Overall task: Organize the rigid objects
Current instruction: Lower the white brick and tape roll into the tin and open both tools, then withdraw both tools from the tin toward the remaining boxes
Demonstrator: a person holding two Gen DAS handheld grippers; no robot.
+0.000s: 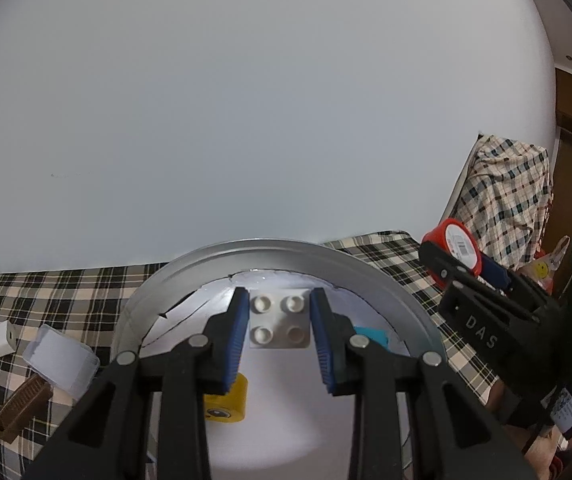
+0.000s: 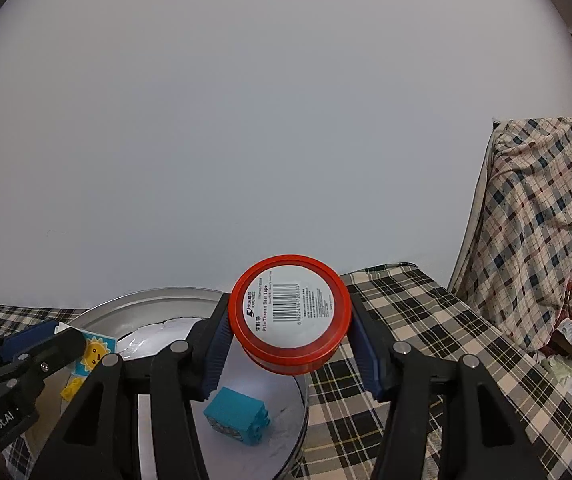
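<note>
- A yellow brick [image 1: 226, 402] and a teal brick [image 2: 238, 416] are already seen inside the metal tray [image 1: 270, 252].
- A white studded plate [image 1: 280, 322] is pinched over the tray by the left gripper [image 1: 280, 332].
- A red tape tin [image 2: 291, 314] is clamped above the tray's rim by the right gripper [image 2: 291, 344].
- A white block [image 1: 0, 338], a clear box [image 1: 62, 360] and a brown piece [image 1: 20, 408] are left outside the tray, unsorted.

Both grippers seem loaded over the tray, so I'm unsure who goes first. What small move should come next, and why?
Probably open the left gripper: its white studded block is already above the round metal tray, where the yellow block and teal block lie. The right gripper, holding the red thread-seal tape tin, sits at the rim.
</note>
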